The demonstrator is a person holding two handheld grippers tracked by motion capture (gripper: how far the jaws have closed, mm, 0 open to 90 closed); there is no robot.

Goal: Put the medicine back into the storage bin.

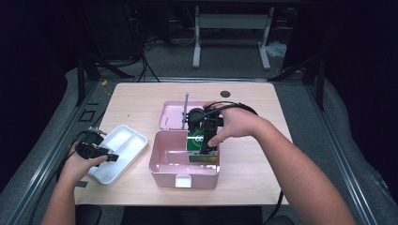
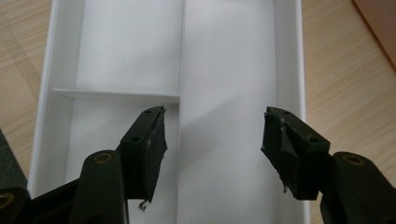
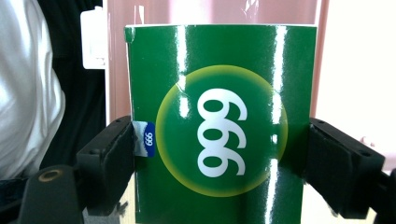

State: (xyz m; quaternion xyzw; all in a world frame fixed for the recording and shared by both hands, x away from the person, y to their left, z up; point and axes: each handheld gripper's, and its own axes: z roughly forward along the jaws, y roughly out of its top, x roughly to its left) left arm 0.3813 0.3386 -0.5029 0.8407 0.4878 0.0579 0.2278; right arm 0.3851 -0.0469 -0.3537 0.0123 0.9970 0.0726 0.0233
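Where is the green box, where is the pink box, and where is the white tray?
green box (image 3: 219, 135): right gripper view, on its printed front.
pink box (image 1: 184, 173): high view, on its near wall.
white tray (image 2: 229, 70): left gripper view, on its long compartment's floor.

A lab or recording studio is showing here: a pale wooden tabletop (image 1: 141, 101) is standing on grey carpet between black curtains, with loose cables (image 1: 141, 56) and a white desk frame (image 1: 232, 28) lying beyond it.
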